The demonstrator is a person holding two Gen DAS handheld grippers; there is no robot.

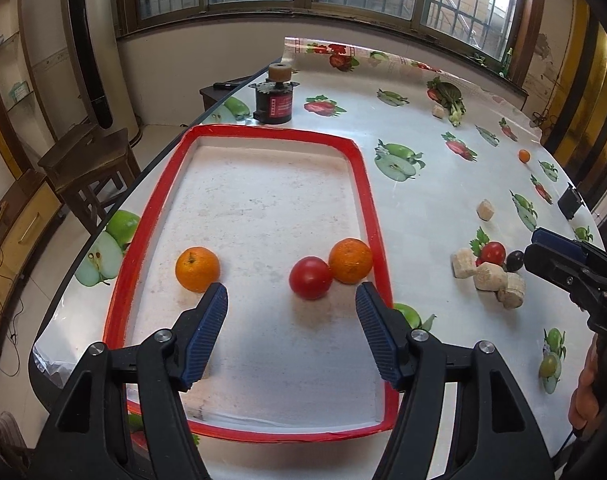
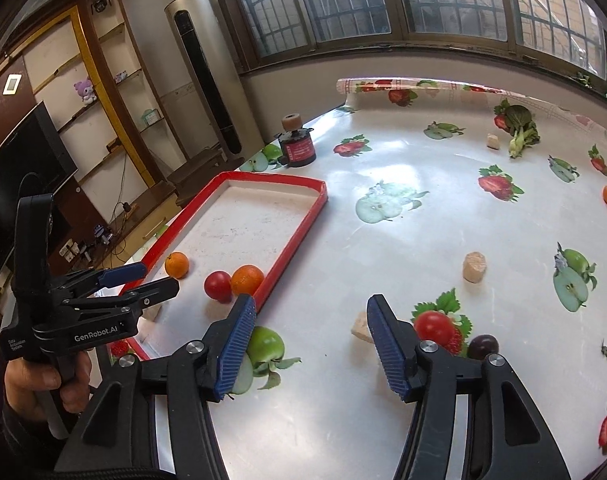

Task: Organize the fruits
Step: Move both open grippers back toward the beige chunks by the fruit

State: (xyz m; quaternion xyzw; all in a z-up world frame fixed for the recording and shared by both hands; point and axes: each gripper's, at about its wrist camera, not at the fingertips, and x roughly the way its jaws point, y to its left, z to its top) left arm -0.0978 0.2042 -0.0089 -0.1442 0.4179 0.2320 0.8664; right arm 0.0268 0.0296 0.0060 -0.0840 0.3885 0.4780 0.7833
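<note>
Red-rimmed, the shallow white rectangular tray (image 1: 367, 184) is lying on the fruit-printed table (image 1: 423, 208) and is being used as the landmark. Inside it, two round oranges (image 1: 197, 269) (image 1: 350, 260) and a red tomato (image 1: 310, 277) are being kept, the tomato touching the right orange. Above the tray, the left tongs (image 1: 291, 300) are being held open and empty. Right of the tray, the right tongs (image 2: 311, 316) are being held open and empty near a second red tomato (image 2: 434, 327), a dark plum (image 2: 483, 346) and beige foam blocks (image 1: 490, 276).

Left gripper (image 1: 291, 294) held level, jaws spread wide, empty. Right gripper (image 2: 311, 310) likewise agape, nothing between fingers. Hand (image 2: 43, 384) grips left handle at eight o'clock.
</note>
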